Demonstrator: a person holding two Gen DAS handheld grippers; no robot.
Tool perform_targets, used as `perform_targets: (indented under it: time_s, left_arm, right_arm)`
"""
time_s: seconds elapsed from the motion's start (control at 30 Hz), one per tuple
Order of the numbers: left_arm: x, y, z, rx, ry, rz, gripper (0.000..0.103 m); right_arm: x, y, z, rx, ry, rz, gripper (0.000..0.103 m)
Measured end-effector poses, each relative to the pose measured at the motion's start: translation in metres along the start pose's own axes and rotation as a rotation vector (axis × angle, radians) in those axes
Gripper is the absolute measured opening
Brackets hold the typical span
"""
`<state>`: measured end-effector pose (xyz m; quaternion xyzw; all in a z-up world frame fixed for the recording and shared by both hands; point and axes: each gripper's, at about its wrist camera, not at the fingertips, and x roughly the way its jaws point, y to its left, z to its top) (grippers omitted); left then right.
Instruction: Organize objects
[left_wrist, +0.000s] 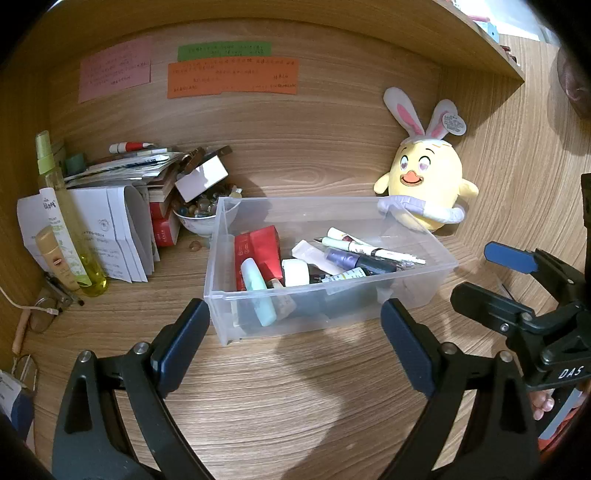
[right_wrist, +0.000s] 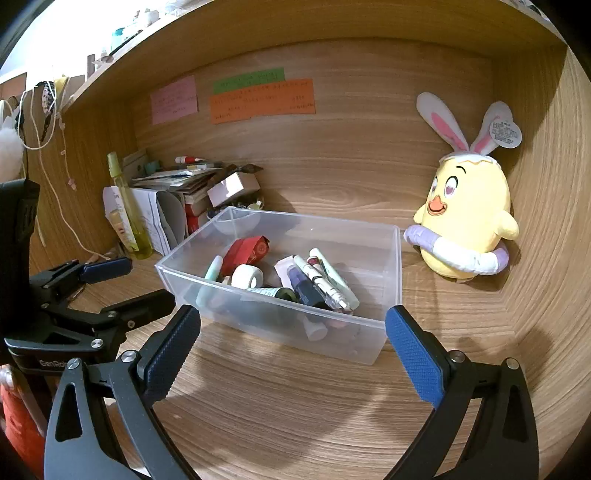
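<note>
Wooden desk (left_wrist: 295, 387) under clear bin (left_wrist: 325, 314) (cluttered), plush chick (left_wrist: 428, 184), paper stack (left_wrist: 122, 229), spray bottle (left_wrist: 70, 225).

Wood-grain desk (left_wrist: 295, 387) alcove — shelf (left_wrist: 476, 33) overhead, paper notes (right_wrist: 262, 99) on back wall.

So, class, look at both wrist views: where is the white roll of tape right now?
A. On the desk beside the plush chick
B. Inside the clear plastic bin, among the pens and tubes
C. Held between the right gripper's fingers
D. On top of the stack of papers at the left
B. The white roll of tape lies inside the clear plastic bin next to the pens, while both grippers are open and hold nothing.
</note>
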<state>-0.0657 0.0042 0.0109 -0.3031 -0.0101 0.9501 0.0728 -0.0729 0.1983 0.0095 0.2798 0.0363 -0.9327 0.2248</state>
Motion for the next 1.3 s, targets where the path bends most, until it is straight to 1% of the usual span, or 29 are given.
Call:
perform_targets:
  time_s: [0.37,0.47,0.87,1.03,1.17,1.3]
  left_arm:
    - [0.0002,0.0013,0.0009,-0.002,0.001,0.001,0.096]
    - [0.001,0.0017,0.0013,-0.003,0.007,-0.008,0.098]
    - [0.0028,-0.0004,-0.0009,-0.017,0.014,-0.018,0.098]
    - [0.0028,-0.0017,-0.0006,-0.01,-0.003,-0.006,0.098]
    - [0.0046,0.0003,-0.0012,-0.021,0.004,-0.018,0.099]
    - [0.0067,0.0005,-0.0003,-0.02,0.017,-0.013,0.099]
  right_arm:
    - [0.0018,-0.0014,-0.0001,0.004,0.004,0.001,0.1]
    - [0.0018,-0.0023,0.0,0.007,0.003,0.001,0.1]
    - [0.0021,-0.0047,0.0008,0.012,0.005,-0.001,0.1]
    - [0.003,-0.0056,0.0002,0.015,0.007,-0.001,0.1]
    - [0.0046,-0.007,-0.0014,0.024,0.014,-0.002,0.1]
    - [0.0053,-0.0083,-0.002,0.036,0.017,-0.003,0.1]
